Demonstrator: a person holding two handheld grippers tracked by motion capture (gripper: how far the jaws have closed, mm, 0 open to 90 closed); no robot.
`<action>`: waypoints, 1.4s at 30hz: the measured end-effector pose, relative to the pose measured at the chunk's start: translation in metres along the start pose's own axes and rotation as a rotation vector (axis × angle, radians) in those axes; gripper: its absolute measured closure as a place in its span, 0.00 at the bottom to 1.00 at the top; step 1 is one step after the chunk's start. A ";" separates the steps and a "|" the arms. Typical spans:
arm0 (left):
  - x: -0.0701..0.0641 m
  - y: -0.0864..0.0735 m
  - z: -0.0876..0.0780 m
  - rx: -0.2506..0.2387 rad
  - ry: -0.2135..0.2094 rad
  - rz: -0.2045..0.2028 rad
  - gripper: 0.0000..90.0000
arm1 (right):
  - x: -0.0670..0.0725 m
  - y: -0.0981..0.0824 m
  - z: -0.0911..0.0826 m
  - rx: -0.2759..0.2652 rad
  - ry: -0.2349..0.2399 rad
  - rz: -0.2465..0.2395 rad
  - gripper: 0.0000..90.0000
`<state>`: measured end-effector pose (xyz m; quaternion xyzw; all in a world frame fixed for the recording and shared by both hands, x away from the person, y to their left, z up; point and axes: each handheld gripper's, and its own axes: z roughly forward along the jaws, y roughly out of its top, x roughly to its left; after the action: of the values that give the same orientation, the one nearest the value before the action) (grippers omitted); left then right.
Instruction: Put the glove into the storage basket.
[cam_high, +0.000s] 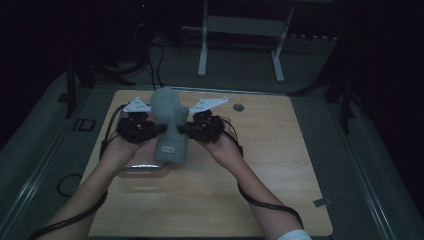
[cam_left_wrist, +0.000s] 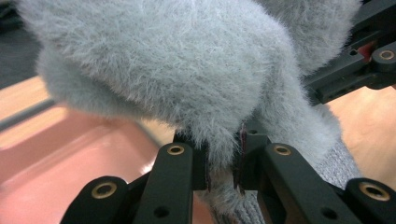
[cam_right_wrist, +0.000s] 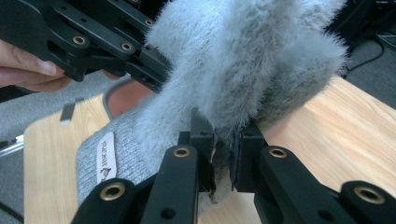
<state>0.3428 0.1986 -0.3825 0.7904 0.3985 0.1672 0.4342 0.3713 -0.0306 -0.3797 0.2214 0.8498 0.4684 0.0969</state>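
Observation:
A grey fuzzy garment (cam_high: 167, 125) with a ribbed knit cuff and a small white label (cam_high: 168, 148) hangs upright between my two grippers above the wooden table (cam_high: 260, 165). My left gripper (cam_high: 159, 129) is shut on its left side, and the left gripper view shows a fold of fuzzy fabric (cam_left_wrist: 177, 70) pinched in the left gripper (cam_left_wrist: 224, 158). My right gripper (cam_high: 182, 129) is shut on the opposite side. In the right gripper view, the right gripper (cam_right_wrist: 223, 149) clamps the fuzzy fabric (cam_right_wrist: 243, 60), with the label (cam_right_wrist: 106, 156) below and left.
A shallow pinkish tray (cam_high: 142, 167) lies on the table under and left of the garment, seen also as the tray (cam_left_wrist: 70, 154). A round grommet (cam_high: 238, 107) sits near the table's far edge. White frame legs (cam_high: 202, 50) stand on the floor behind.

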 end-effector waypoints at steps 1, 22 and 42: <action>0.004 0.000 -0.003 0.002 0.008 0.000 0.89 | 0.001 0.004 0.005 -0.005 0.006 -0.007 0.91; 0.079 -0.066 0.034 0.180 0.101 -0.170 0.89 | 0.008 -0.006 0.132 0.165 -0.023 0.004 0.91; 0.086 -0.078 0.075 0.354 0.160 -0.215 0.86 | -0.002 -0.024 0.173 0.333 -0.084 0.030 0.81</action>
<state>0.4046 0.2482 -0.4961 0.7914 0.5370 0.1094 0.2710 0.4302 0.0878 -0.4936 0.2666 0.9074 0.3131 0.0870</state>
